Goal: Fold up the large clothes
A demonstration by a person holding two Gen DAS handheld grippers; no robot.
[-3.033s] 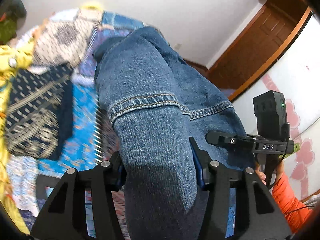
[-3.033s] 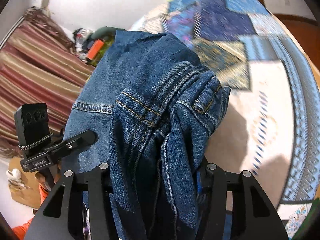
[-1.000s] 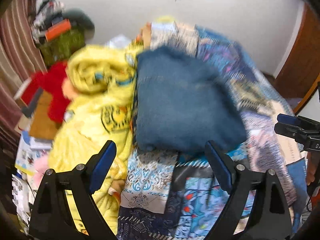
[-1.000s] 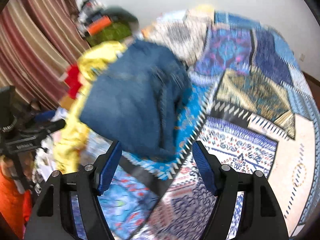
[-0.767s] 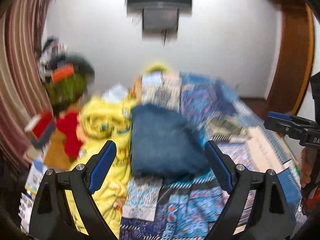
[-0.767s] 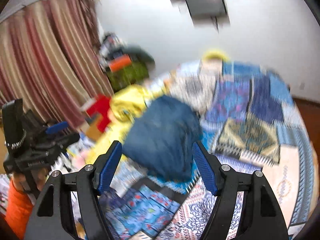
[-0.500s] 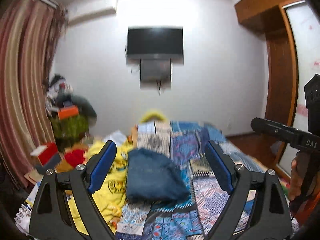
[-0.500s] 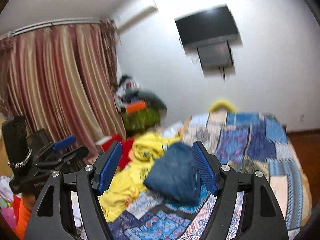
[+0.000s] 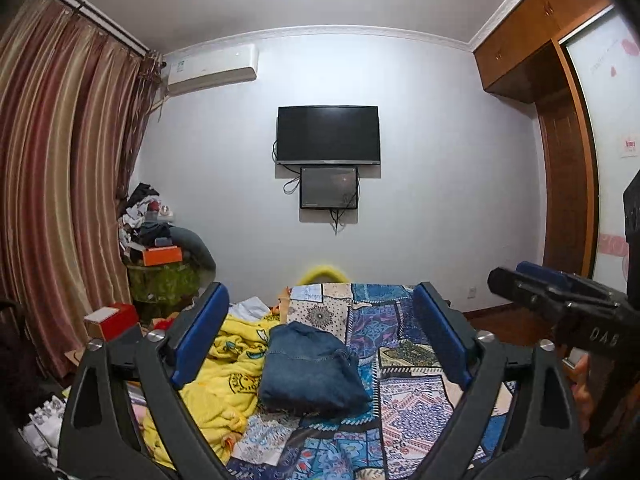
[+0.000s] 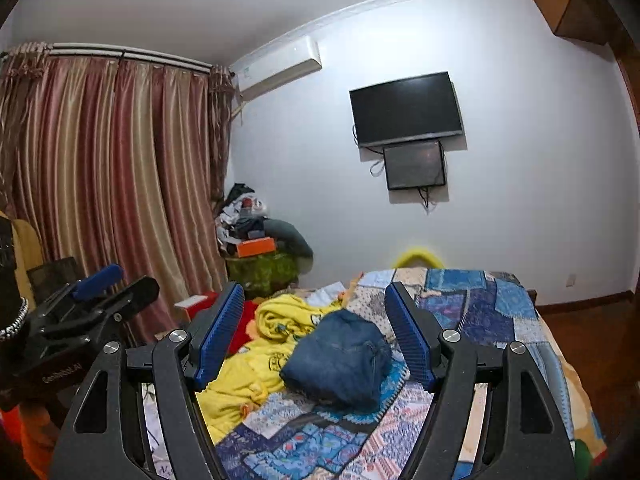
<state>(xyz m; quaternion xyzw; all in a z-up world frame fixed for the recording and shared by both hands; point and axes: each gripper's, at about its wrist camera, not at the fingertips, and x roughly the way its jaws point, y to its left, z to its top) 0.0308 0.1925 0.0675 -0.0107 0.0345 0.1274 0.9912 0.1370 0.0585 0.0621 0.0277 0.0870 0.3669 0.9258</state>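
Folded blue denim garment on patchwork-quilted bed, touching yellow blanket; left gripper and right gripper spread, empty. Loose bundle may slump open.

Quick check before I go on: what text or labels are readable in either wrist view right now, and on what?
"DAS": on the right gripper's black body, seen from the left wrist view.
"GenRobot.AI": faint, on the left gripper's body, seen from the right wrist view.
Red sticker on the wardrobe door: too small to read.
Label on the air conditioner: too small to read.
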